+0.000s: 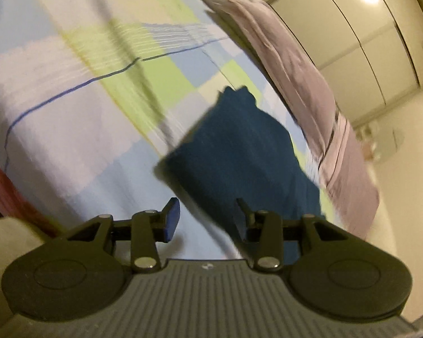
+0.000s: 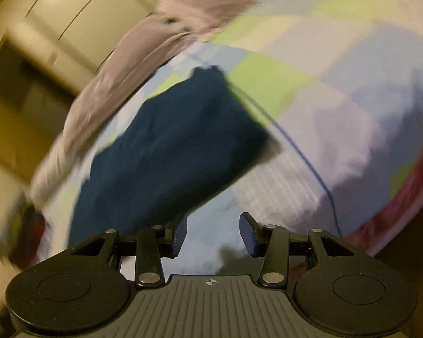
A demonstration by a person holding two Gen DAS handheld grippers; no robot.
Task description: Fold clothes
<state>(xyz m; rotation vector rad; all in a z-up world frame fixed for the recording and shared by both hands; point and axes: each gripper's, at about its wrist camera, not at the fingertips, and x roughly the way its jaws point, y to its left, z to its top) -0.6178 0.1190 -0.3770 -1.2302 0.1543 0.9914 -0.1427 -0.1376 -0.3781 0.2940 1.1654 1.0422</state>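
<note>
While both views are smeared by motion blur, the main items read clearly enough.

Bed: a bed [image 1: 70,90] under a checked cover of pale blue, lime green, white and lilac, crossed by a thin dark blue line, fills most of both views.
Quilt: a rumpled lilac quilt [image 1: 310,90] runs along the far edge of the bed, next to pale wardrobe doors [image 1: 352,42].
Garment: a dark teal folded garment [image 1: 239,152] lies flat on the bed cover, near the lilac quilt; it is ahead of both grippers, right of centre in the left wrist view and left of centre in the right wrist view [image 2: 166,146].
Left gripper: the left gripper [image 1: 208,219] stands about half spread with nothing between its blue pads [image 1: 170,219]; its right finger overlaps the garment's near edge in the picture, contact not determinable.
Right gripper: the right gripper [image 2: 213,233] stands about half spread and empty, its left finger at the garment's near edge, contact not determinable.
</note>
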